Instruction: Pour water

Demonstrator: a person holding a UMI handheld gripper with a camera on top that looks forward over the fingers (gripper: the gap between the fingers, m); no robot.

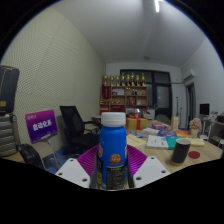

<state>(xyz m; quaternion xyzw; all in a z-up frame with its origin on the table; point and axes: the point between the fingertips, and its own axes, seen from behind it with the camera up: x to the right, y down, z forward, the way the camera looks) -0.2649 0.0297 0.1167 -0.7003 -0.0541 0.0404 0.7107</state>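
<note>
A blue plastic bottle (113,152) with a white cap stands upright between my fingers, raised above the table level. Its label shows orange and yellow print, with a dark band lower down. Both purple pads (89,160) press against its sides, so my gripper (112,172) is shut on the bottle. A dark cylindrical cup (181,151) with a pale rim stands on the wooden table (160,160) to the right, beyond my fingers.
Papers, boxes and small items (158,140) lie scattered on the table behind the bottle. A black office chair (73,122) and a purple sign (42,124) stand to the left. Shelves with bottles (125,92) line the far wall.
</note>
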